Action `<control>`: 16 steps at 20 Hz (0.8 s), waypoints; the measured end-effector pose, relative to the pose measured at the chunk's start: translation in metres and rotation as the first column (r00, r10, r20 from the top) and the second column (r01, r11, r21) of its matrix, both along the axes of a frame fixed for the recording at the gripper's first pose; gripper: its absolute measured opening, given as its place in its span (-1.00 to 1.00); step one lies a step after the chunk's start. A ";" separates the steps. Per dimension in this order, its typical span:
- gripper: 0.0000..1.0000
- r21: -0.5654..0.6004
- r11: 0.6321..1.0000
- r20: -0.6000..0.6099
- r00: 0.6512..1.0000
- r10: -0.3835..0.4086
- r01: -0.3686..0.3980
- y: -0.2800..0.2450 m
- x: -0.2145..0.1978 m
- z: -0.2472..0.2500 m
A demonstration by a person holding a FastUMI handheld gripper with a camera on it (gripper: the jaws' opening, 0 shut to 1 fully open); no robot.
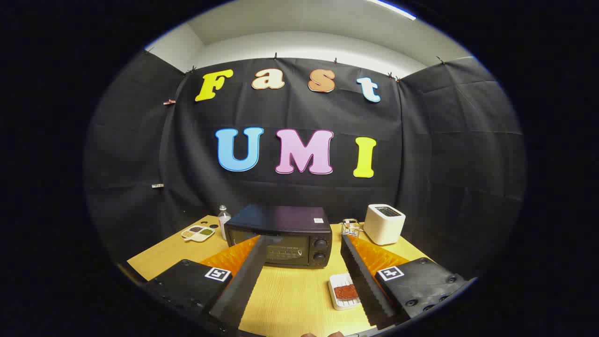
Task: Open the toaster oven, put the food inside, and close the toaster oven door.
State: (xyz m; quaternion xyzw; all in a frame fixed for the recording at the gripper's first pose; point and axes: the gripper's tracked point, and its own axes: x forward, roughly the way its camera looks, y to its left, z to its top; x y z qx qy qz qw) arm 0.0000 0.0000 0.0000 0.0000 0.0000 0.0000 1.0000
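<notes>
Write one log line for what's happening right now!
stage: start | tongs: open, holding nothing | toaster oven: door closed, ahead of tongs | food on tray: on table beside right finger, untouched

Food tray (344,292) partly hidden by finger (365,281); toaster oven (281,234) front partly covered.

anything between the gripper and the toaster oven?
No. In the gripper view, bare table runs from the open gripper to the closed toaster oven. The food tray sits by one finger, off that line.
</notes>
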 end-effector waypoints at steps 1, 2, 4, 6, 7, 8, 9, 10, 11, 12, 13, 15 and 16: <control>0.95 -0.005 1.000 -0.010 1.000 0.009 -0.009 0.002 0.001 -0.002; 0.95 -0.007 1.000 -0.013 1.000 0.015 -0.015 0.003 0.001 -0.002; 0.95 -0.003 1.000 -0.011 1.000 0.017 -0.017 0.004 0.004 -0.002; 0.95 0.006 1.000 -0.008 1.000 0.021 -0.021 0.005 0.007 -0.002; 0.95 0.010 1.000 -0.011 1.000 0.023 -0.023 0.006 0.009 -0.002; 0.95 0.013 1.000 -0.014 1.000 0.025 -0.025 0.007 0.009 -0.004; 0.95 0.014 1.000 -0.016 1.000 0.027 -0.026 0.008 0.011 -0.004; 0.95 0.014 1.000 -0.017 1.000 0.025 -0.025 0.008 0.012 -0.005; 0.95 0.015 1.000 -0.020 0.999 0.025 -0.025 0.008 0.013 -0.006; 0.95 0.020 1.000 -0.024 0.999 0.025 -0.024 0.008 0.014 -0.008; 0.95 0.024 0.999 -0.029 0.999 0.023 -0.022 0.008 0.015 -0.009; 0.95 0.024 1.000 -0.037 0.999 0.019 -0.018 0.008 0.017 -0.012; 0.95 0.022 1.000 -0.035 0.999 0.018 -0.017 0.008 0.017 -0.012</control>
